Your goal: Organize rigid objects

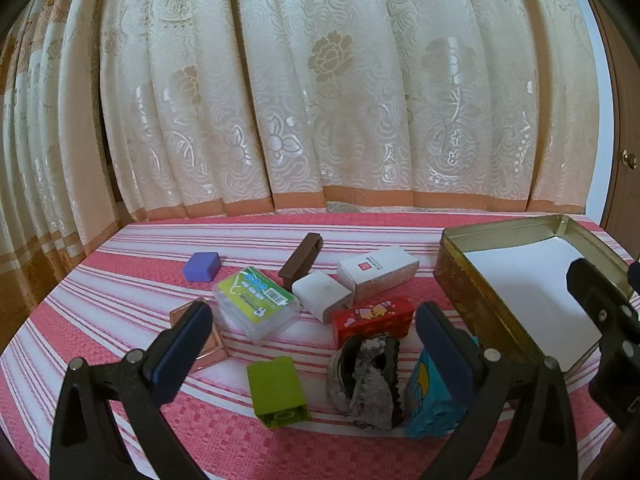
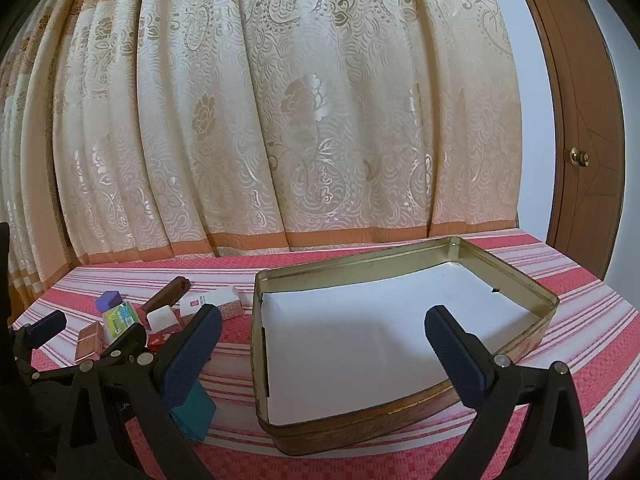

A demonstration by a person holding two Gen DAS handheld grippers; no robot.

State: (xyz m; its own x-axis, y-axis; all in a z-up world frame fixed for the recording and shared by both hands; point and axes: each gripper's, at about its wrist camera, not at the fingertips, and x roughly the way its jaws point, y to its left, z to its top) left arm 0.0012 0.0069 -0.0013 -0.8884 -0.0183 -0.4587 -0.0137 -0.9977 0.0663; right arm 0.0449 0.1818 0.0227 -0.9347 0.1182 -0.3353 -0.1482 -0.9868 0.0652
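Several small rigid objects lie on a red striped cloth: a green brick [image 1: 277, 391], a grey crusted lump [image 1: 366, 380], a teal block [image 1: 430, 394], a red brick [image 1: 372, 320], a clear case with a green label [image 1: 256, 304], a white block [image 1: 322, 294], a white box [image 1: 378, 272], a brown bar [image 1: 301, 260], a purple block [image 1: 201, 266] and a pink tile [image 1: 200, 340]. My left gripper [image 1: 314, 338] is open above them, empty. My right gripper [image 2: 322, 338] is open and empty over the gold tin [image 2: 512, 272], lined with white paper.
A cream patterned curtain [image 1: 320, 100] hangs behind the table's far edge. A brown wooden door [image 2: 580, 120] stands at the right. The tin [image 1: 464, 280] sits right of the objects, and the right gripper's fingers [image 1: 596, 296] show over it in the left wrist view.
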